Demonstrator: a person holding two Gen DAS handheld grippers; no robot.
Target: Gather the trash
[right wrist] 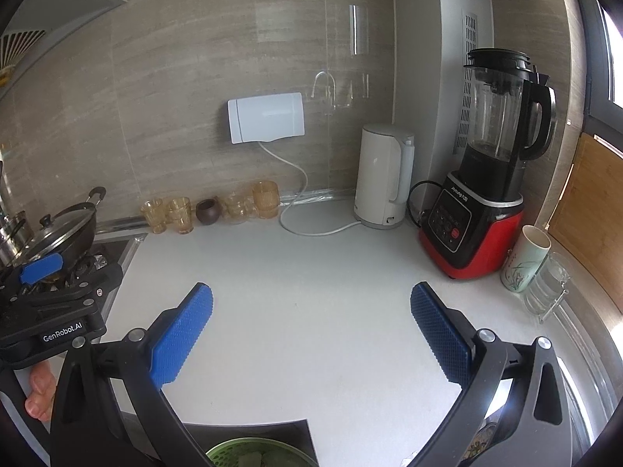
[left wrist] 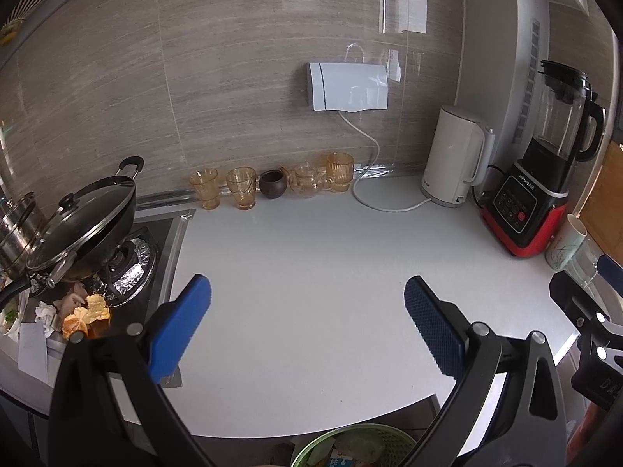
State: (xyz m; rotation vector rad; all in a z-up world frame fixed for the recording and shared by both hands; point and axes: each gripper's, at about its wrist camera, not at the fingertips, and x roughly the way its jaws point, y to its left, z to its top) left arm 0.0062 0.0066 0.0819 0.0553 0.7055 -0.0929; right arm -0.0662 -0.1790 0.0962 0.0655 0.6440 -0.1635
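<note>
My left gripper (left wrist: 307,303) is open and empty above the white counter (left wrist: 311,257). My right gripper (right wrist: 311,307) is open and empty above the same counter (right wrist: 311,272). Trash lies by the stove at the far left of the left wrist view: orange peels (left wrist: 87,317), crumpled white tissue (left wrist: 46,313) and a white paper slip (left wrist: 33,350). A green basket (left wrist: 350,445) holding scraps sits below the counter's front edge; it also shows in the right wrist view (right wrist: 257,453). The left gripper's body (right wrist: 50,299) shows at the left of the right wrist view.
A lidded black wok (left wrist: 83,222) and steel pot (left wrist: 17,225) stand on the stove. Amber glasses (left wrist: 241,186), a small teapot (left wrist: 309,181), a white kettle (left wrist: 457,155), a red blender (left wrist: 545,163) and a cup (right wrist: 525,258) line the wall and right side.
</note>
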